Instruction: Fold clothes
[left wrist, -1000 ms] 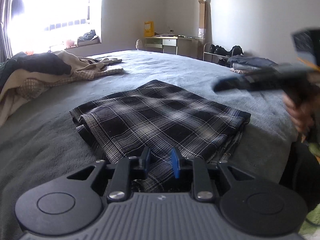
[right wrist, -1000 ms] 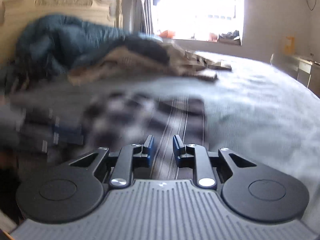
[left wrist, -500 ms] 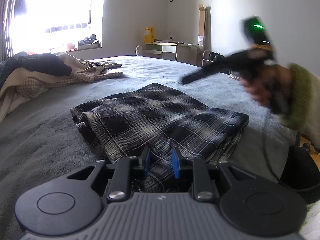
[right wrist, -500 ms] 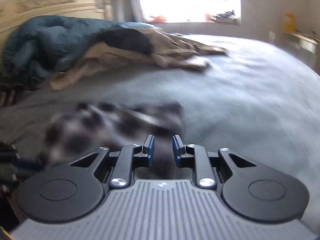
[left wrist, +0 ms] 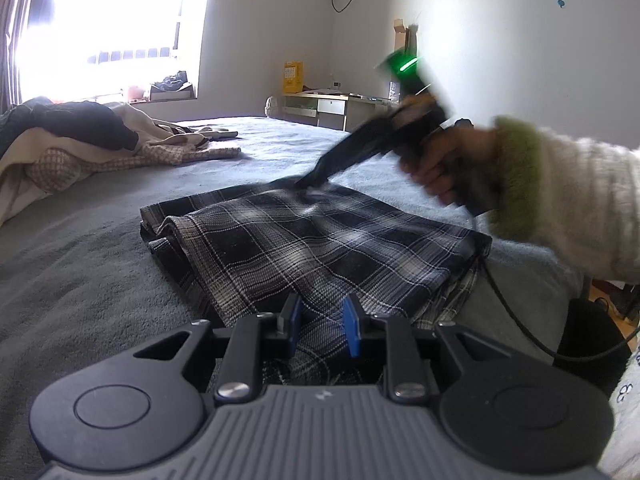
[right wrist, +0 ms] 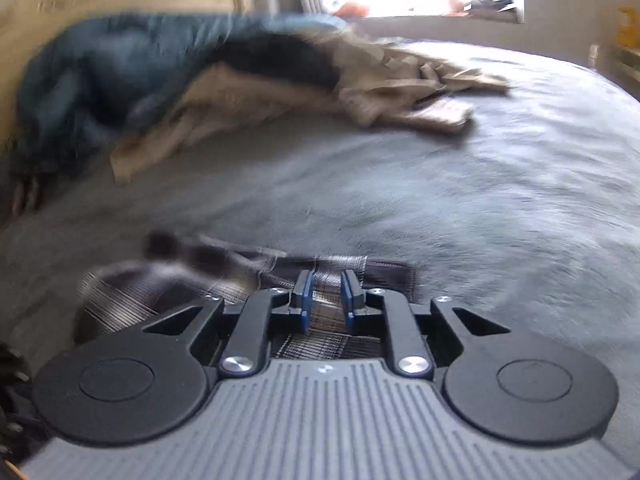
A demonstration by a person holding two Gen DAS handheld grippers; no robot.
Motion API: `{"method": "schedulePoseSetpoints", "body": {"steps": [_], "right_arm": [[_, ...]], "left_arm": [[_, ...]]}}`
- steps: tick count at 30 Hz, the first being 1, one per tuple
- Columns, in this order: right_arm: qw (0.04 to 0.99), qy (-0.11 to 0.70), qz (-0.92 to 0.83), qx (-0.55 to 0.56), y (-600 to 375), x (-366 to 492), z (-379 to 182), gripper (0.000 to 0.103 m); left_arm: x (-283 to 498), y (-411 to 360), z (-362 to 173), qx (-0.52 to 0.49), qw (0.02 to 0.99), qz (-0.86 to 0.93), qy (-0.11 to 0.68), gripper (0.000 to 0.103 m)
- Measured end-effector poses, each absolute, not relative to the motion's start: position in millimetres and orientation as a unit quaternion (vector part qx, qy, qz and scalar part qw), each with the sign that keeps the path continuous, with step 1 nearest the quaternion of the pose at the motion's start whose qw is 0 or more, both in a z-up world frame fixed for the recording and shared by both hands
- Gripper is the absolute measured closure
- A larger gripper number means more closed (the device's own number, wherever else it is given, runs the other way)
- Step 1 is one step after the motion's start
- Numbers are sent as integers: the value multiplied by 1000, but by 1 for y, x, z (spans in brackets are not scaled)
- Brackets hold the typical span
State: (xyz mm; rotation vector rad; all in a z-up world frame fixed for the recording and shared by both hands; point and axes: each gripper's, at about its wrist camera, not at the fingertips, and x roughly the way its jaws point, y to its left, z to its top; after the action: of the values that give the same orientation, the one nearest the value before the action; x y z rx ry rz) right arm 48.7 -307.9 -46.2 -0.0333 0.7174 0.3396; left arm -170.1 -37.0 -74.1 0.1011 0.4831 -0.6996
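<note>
The folded plaid garment [left wrist: 320, 248] lies flat on the grey bed [left wrist: 80, 280], near the bed's near edge. The left tongs [left wrist: 321, 330] sit over the garment's near edge with a narrow gap between the blue pads; fabric shows between them, but the pads do not press on it. The right tongs [right wrist: 325, 296], held in a hand [left wrist: 440, 168] with a green-cuffed sleeve [left wrist: 560, 200], point down at the garment's far edge. Their jaws have just been closing and stand narrow; plaid fabric appears between the pads, though motion blur prevents confirming contact. A pile of unfolded clothes [left wrist: 80, 148] lies at the far left of the bed, well apart from the garment.
</note>
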Motion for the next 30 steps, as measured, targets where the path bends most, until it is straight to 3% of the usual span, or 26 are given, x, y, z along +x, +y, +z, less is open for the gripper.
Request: {"method": "schedulePoseSetpoints", "body": {"steps": [4,8,14,18,24,30], "right_arm": [[935,341,92,-21,-316,77,-52,92],[925,339,170,13,-314,55,-24,92],[906,378,180,-66,-282,76,-51,93],[916,381,121,-19,-299,92,-44,90],[879,397,264,15,-283,56,-15,90],[896,393,207,-2,-255,86,-40,95]], "left_arm": [[-171,-34,-76,39,910,-342,232,80],[-169,-31,-78,31,908,-348,229,80],[-168,-29,-79,29,908,-352,227,80],[-169,-29,-79,27,908,-352,224,80],[-169,-28,-80,25,909,-352,221,80],[-169,-30,-79,26,910,-349,223,80]]}}
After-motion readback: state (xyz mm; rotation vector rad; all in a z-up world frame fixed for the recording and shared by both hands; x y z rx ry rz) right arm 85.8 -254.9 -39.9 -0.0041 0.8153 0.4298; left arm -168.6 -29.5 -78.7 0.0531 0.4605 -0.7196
